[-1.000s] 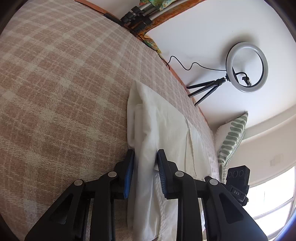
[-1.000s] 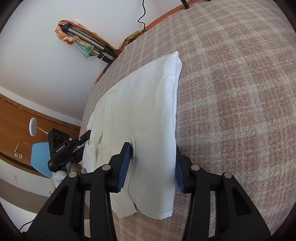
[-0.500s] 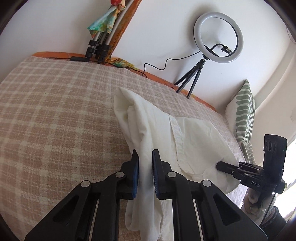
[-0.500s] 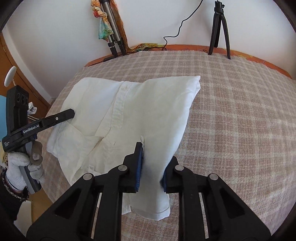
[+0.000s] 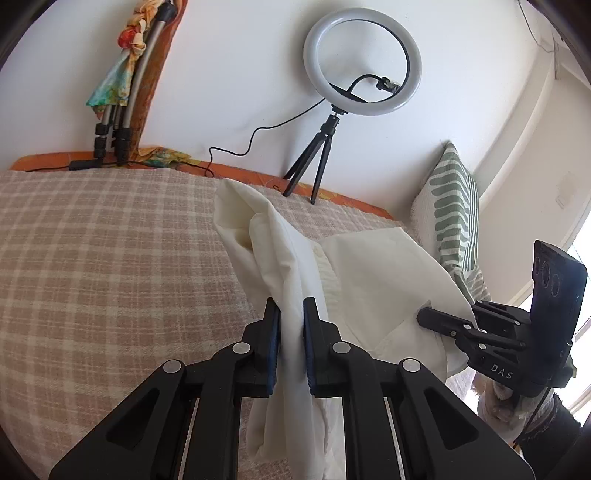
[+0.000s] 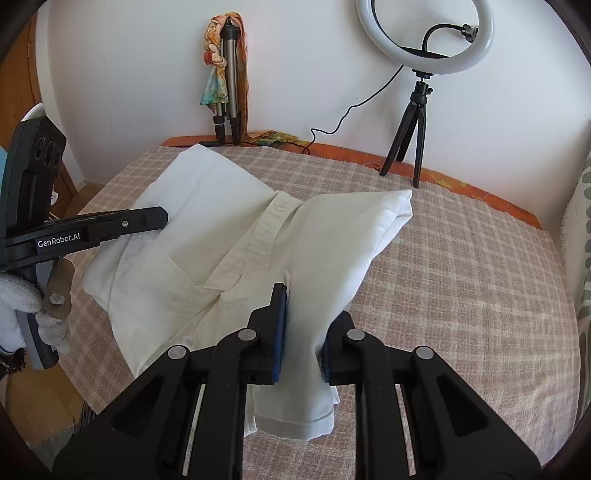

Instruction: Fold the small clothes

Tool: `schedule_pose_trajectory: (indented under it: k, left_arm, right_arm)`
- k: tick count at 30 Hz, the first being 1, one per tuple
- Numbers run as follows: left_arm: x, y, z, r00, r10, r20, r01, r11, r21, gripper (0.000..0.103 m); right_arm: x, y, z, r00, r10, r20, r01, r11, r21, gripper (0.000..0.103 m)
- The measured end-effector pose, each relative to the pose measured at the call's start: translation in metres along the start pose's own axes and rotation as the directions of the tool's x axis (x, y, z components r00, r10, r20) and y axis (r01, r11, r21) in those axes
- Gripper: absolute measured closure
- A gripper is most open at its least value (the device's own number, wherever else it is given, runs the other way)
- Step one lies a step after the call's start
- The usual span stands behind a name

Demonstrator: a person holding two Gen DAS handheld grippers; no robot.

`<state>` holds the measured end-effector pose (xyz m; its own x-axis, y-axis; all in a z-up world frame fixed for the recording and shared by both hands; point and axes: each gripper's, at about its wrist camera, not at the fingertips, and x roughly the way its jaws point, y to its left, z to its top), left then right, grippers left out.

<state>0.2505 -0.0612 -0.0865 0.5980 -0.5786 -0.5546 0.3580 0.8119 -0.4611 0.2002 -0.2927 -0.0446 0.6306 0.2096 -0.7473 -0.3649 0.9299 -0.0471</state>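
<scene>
On the bed: one white shirt (image 6: 236, 236) lies across the plaid blanket (image 6: 461, 280), and every place below is given relative to that shirt.
Shirt count: one garment, white, with a button placket and a single visible button near the collar; its side nearest the ring light is lifted off the blanket into a raised fold, the rest lies flat.
Your left claw (image 5: 290, 332): clamped on a bunched fold of the shirt (image 5: 384, 280), the cloth running up between the two blue-padded fingers and hanging below them.
Your right claw (image 6: 303, 325): clamped on the shirt's raised side, fabric pinched between its two fingers and draping down in front of the blanket edge.
Claw count: two, both gripping the same shirt, one at each side of it.
Left claw seen from the right wrist view: its black body (image 6: 92, 232) reaches in over the flat side of the shirt, held by your gloved hand (image 6: 18, 306).
Right claw seen from the left wrist view: its finger (image 5: 447, 325) touches the shirt's far edge.
Ring light (image 6: 424, 33): one, on a small black tripod, standing behind the shirt at the wall.
Folded tripods (image 6: 227, 85): I cannot count them exactly; they lean in a bundle against the wall behind the shirt, with a colourful scarf draped on them.
Pillow (image 5: 454, 206): one, green-and-white striped, beyond the shirt's ring-light side.
</scene>
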Motion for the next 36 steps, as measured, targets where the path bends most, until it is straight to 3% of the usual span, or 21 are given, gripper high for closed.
schedule_pose_trajectory:
  k: [12,20,27,36]
  left_arm:
    - [0.09,-0.08,0.032,0.996,-0.081,-0.03,0.083,0.994,0.064,0.093]
    - [0.14,-0.129,0.051,0.994,-0.112,-0.017,0.113,0.989,0.094,0.093]
    - [0.184,-0.162,0.061,0.995,-0.1,-0.019,0.102,0.986,0.134,0.093]
    - [0.225,-0.165,0.064,0.998,-0.046,-0.038,0.05,0.991,0.123,0.093]
  right_arm:
    - [-0.013,-0.104,0.004,0.986,-0.167,0.019,0.166,0.986,0.035,0.087]
    - [-0.02,-0.172,0.02,0.958,-0.282,0.042,0.28,0.959,0.051,0.087]
    - [-0.009,-0.213,0.035,0.939,-0.341,0.037,0.339,0.94,0.045,0.088]
    - [0.029,-0.248,0.041,0.925,-0.38,0.005,0.38,0.924,0.046,0.088]
